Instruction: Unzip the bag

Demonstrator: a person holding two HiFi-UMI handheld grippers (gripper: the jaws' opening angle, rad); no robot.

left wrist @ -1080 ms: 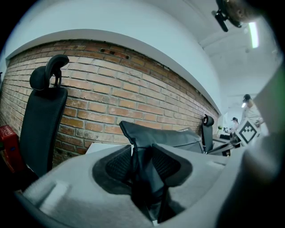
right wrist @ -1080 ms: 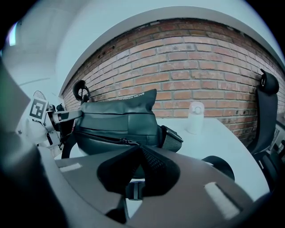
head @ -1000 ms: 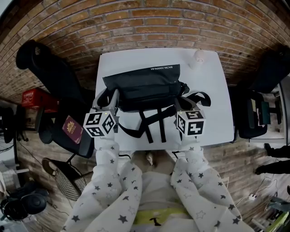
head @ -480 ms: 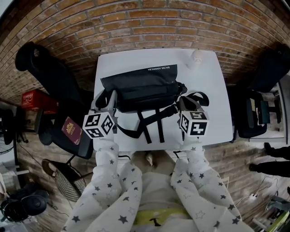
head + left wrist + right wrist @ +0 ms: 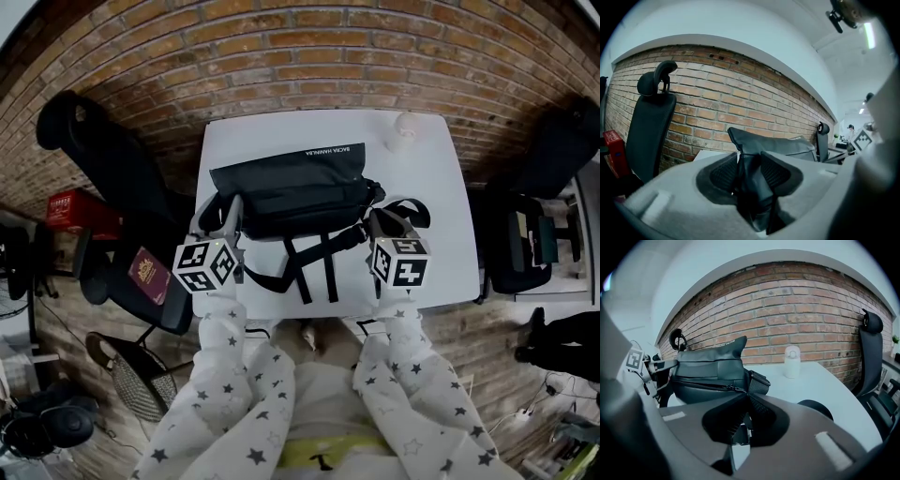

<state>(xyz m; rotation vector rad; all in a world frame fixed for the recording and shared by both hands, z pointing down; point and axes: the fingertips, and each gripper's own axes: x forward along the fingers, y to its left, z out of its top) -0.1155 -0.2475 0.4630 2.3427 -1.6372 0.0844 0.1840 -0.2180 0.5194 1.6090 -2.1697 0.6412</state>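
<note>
Soft bag [image 5: 291,187] fabric bunches between your opening left gripper's [image 5: 750,163] pads [image 5: 723,173], so brace there while your right gripper's [image 5: 747,395] closed tips pinch the zipper pull [image 5: 735,388].

Right tongs [image 5: 746,397] pinched nearly together on the zipper pull [image 5: 737,389] at the near corner of the black bag [image 5: 708,371]. Beyond on the white table [image 5: 825,385], standing apart, a small white bottle [image 5: 792,362]; brick wall [image 5: 787,319] behind.

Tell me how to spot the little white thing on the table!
Find the brick wall, then the white table in front of it. At the table's far right corner, beyond the black bag, stands a small white bottle: the only pale, upright thing there.
</note>
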